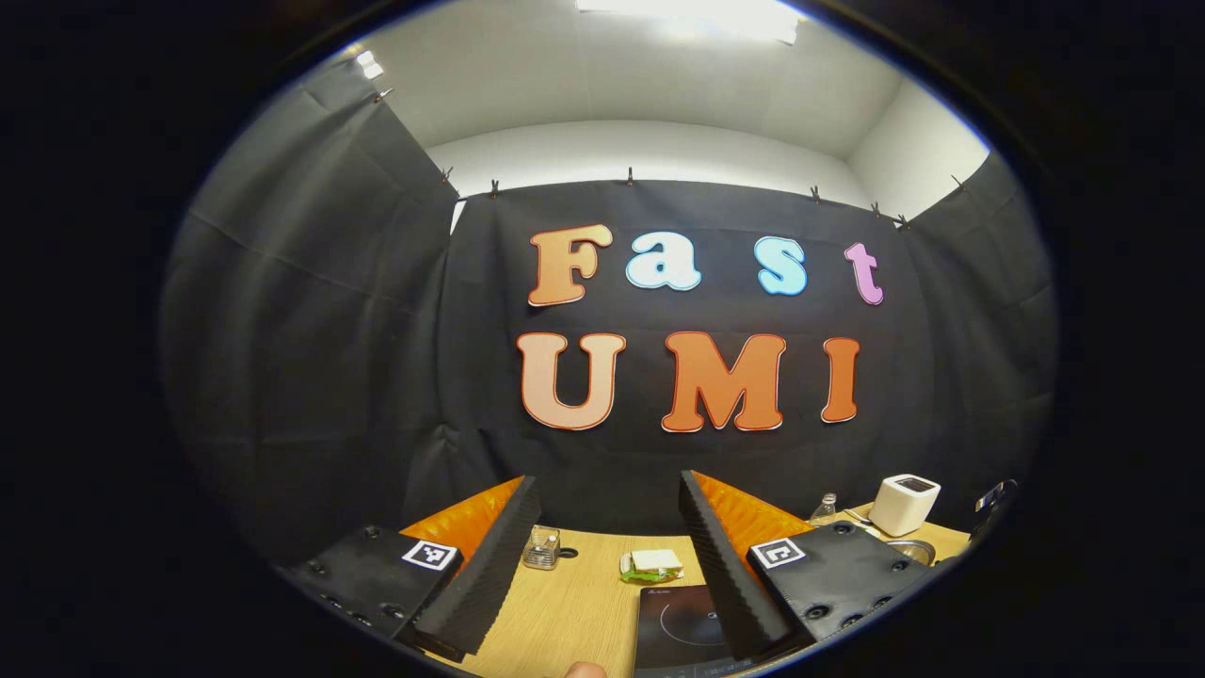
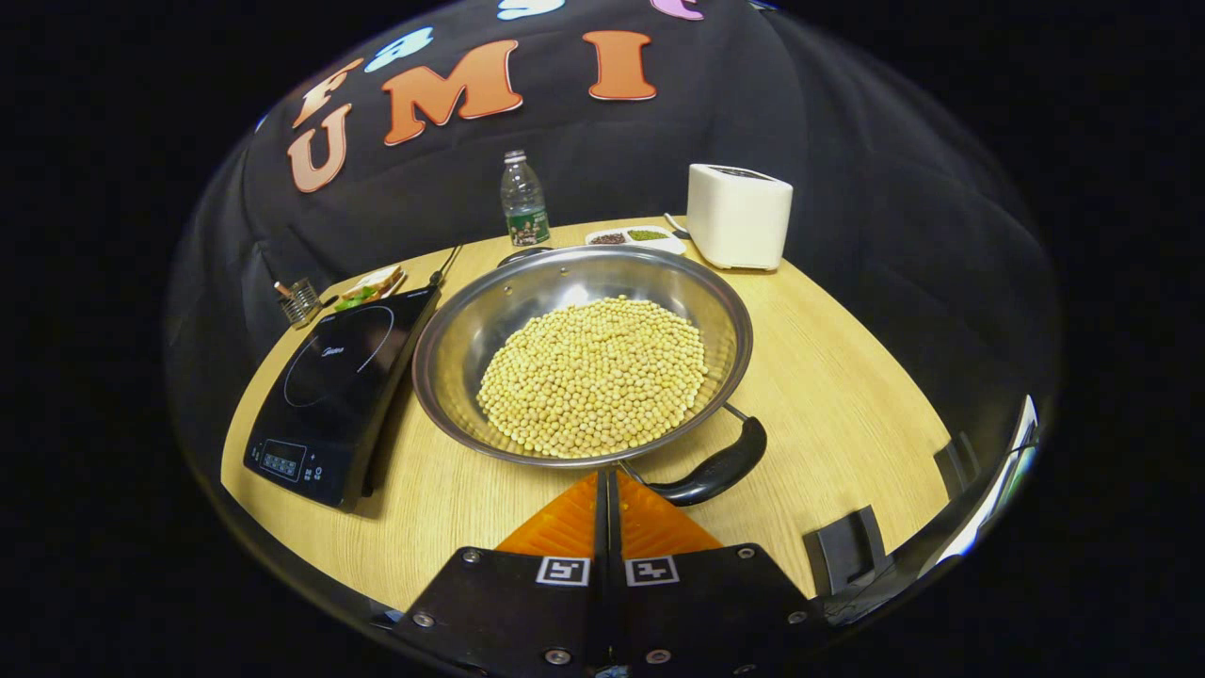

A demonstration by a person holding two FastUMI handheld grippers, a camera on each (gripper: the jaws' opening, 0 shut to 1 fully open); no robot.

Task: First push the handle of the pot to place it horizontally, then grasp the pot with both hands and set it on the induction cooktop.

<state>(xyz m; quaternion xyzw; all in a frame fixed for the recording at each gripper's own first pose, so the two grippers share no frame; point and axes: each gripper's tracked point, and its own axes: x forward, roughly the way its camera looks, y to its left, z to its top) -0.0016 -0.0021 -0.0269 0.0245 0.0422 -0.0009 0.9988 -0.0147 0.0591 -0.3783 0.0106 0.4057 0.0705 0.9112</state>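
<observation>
Right gripper (image 2: 607, 490) sits nearest the lens in the right gripper view: fingers pressed together, nothing between them, tips just short of the pot (image 2: 582, 353) rim and right beside the handle (image 2: 717, 468).

Pot is the landmark. It's a wide steel pan on the wooden table (image 2: 847, 377), part-filled with yellow beans (image 2: 595, 375). Handle is at the pot's near-right edge, angled off to the right, lying low over the table. Can't tell if the gripper tips touch the rim.

Induction cooktop (image 2: 334, 395) is just left of the pot, edge close to or touching the rim, can't tell which. Top of it is bare.

Behind the pot: plastic bottle (image 2: 523, 202), a small tray (image 2: 635, 238) with dark and green contents, and a white toaster (image 2: 738, 216) to the back-right. Back-left of the pot, past the cooktop: a sandwich (image 2: 369, 284) on a plate and a small metal rack (image 2: 299, 299).

Left gripper (image 1: 607, 556) in the left gripper view: fingers spread wide, holding nothing, raised and aimed at the booth wall. Between its fingers, the far table, a small glass jar (image 1: 542, 547), the sandwich and a corner of the cooktop. Pot rim barely visible at right, below the toaster.
</observation>
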